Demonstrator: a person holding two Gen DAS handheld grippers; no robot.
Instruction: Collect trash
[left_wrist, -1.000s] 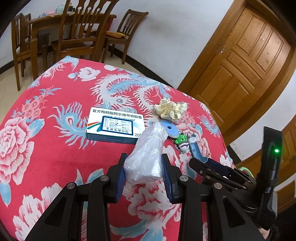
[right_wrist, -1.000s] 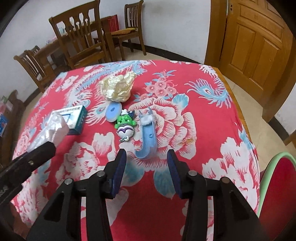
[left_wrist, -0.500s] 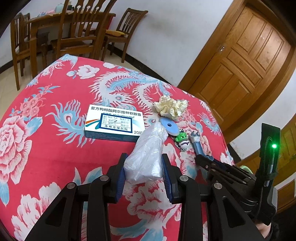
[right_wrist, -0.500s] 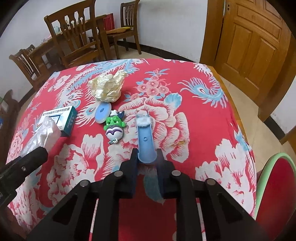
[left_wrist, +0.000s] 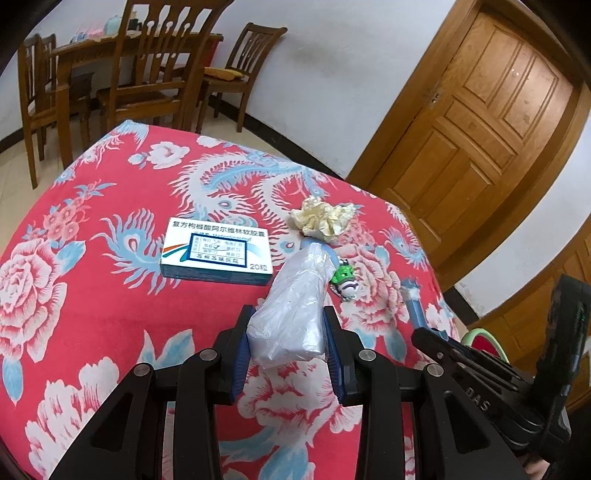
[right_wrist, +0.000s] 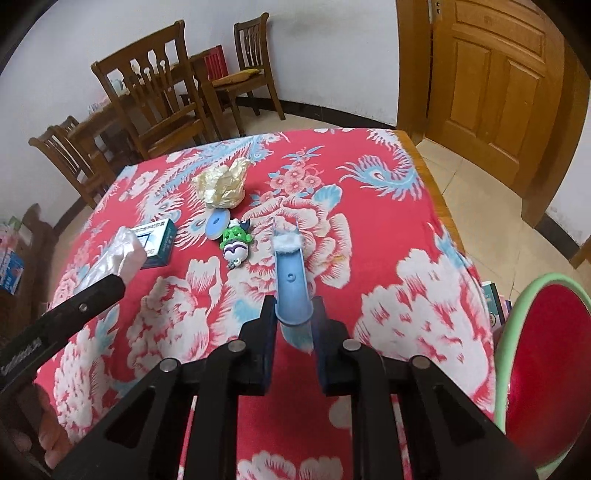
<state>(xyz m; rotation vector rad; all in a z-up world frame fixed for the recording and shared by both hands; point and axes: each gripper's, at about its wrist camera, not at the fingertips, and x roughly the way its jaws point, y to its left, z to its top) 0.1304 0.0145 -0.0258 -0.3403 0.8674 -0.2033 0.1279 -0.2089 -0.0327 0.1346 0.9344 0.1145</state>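
Note:
My left gripper (left_wrist: 288, 325) is shut on a crumpled clear plastic bag (left_wrist: 295, 306) held just above the red flowered tablecloth (left_wrist: 92, 295). My right gripper (right_wrist: 293, 310) is shut on the near end of a long blue plastic hook piece (right_wrist: 290, 273) with white fluff at its far end. Beyond them lie a crumpled yellowish paper ball (right_wrist: 221, 184), a blue disc (right_wrist: 218, 221), a green toy keychain (right_wrist: 236, 240) and a white and blue medicine box (left_wrist: 216, 253). The left view shows the right gripper (left_wrist: 428, 332) at lower right, holding the blue piece (left_wrist: 415, 306).
A red stool with a green rim (right_wrist: 546, 369) stands close to the table's right side. Wooden chairs (right_wrist: 159, 103) and a dining table stand beyond the far edge. A wooden door (right_wrist: 491, 85) is at the back right. The table's right edge (right_wrist: 439, 199) is near.
The right jaws went from wide apart to clamped on the blue piece, which now sits raised off the cloth and drawn back. The left gripper and its bag stayed put.

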